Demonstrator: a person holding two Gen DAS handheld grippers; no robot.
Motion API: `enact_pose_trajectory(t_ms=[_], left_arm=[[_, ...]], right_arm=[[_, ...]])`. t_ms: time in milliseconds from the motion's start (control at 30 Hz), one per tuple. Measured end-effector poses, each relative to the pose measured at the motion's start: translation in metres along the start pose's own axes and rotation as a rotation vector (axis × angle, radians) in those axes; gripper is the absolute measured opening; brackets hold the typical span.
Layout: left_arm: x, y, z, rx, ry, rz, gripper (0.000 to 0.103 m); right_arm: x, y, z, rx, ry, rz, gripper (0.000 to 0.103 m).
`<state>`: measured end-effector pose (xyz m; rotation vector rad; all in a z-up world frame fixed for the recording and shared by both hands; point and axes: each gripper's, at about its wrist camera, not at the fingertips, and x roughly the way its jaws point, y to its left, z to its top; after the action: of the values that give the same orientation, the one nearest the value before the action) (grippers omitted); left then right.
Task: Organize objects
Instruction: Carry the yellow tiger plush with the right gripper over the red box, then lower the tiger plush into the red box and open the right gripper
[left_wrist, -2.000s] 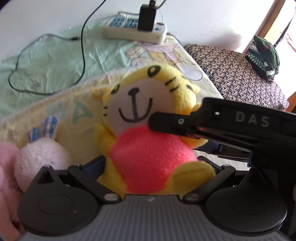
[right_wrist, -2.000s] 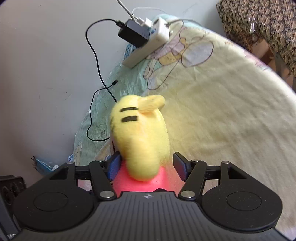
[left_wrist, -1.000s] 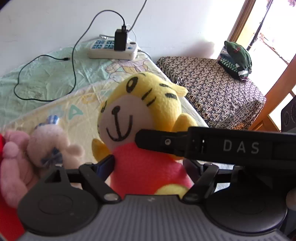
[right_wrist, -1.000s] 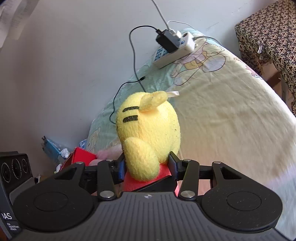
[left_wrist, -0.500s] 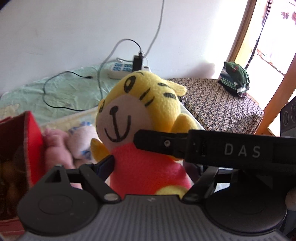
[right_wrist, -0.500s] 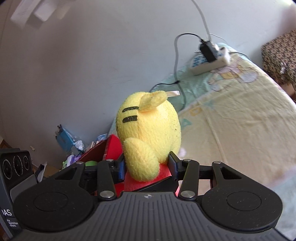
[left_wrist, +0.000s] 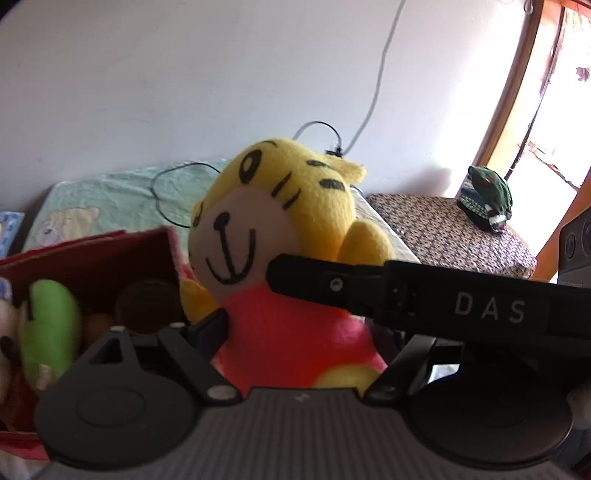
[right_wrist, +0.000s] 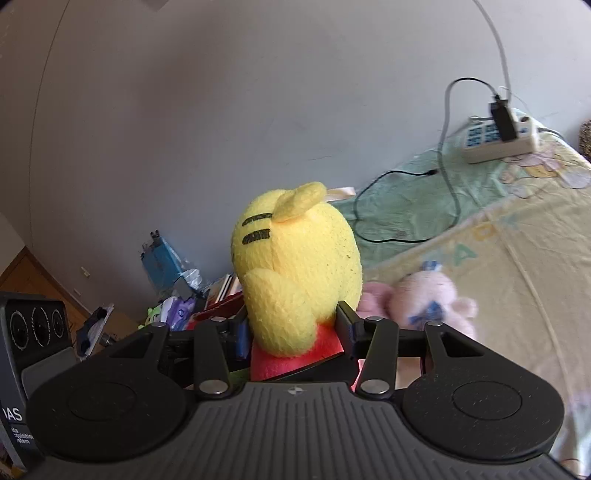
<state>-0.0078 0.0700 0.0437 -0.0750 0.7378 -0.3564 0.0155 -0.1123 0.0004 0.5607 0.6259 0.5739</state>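
The bed (right_wrist: 517, 295) with its yellow and green cartoon sheet is filling the right wrist view from 1 to 4 o'clock. A plain white wall (left_wrist: 184, 74) is standing behind it. A brown patterned table (left_wrist: 450, 236) is sitting at 3 o'clock in the left wrist view, with a green cap (left_wrist: 487, 195) lying on it.

A red box (left_wrist: 92, 254) is sitting at 9 o'clock in the left wrist view, with blurry toys inside it.

The tiger plush (left_wrist: 280, 236) is being held up in the air, at the middle of both views. It is yellow with a red shirt and is smiling.

The left gripper (left_wrist: 303, 332) is squeezing the tiger's red tummy, with its jaws partly closed on both sides. The right gripper (right_wrist: 291, 332) is pinching the tiger from behind, near its red bottom, with its jaws narrowed tight on it. In the left wrist view the right gripper's black finger is crossing in from 3 o'clock, and the letters "DAS" are showing on it.

A pink bunny plush (right_wrist: 424, 299) is lying on the bed at 3 o'clock in the right wrist view. A white power strip (right_wrist: 498, 144) is resting at 2 o'clock, with a black charger plugged in.
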Motion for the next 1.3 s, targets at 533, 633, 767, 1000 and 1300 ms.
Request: enact_pose_trajectory(t_ms=[533, 633, 767, 1000, 1300], left_arm=[[-0.028, 0.062, 0.003, -0.029, -0.054, -0.008, 0.077], [-0.016, 0.074, 0.000, -0.056, -0.008, -0.009, 0.077], [-0.008, 0.089, -0.005, -0.068, 0.009, -0.009, 0.078], [0.014, 0.105, -0.007, -0.062, 0.053, 0.013, 0.078], [0.051, 0.135, -0.020, -0.153, 0.163, -0.040, 0.083]], right_arm=[[0.042, 0.053, -0.007, -0.045, -0.023, 0.007, 0.049], [0.057, 0.047, -0.013, -0.007, 0.005, -0.017, 0.049], [0.072, 0.046, -0.018, -0.015, 0.011, -0.038, 0.049], [0.097, 0.041, -0.023, 0.003, 0.066, -0.080, 0.049], [0.117, 0.049, -0.034, -0.090, 0.155, -0.151, 0.052]])
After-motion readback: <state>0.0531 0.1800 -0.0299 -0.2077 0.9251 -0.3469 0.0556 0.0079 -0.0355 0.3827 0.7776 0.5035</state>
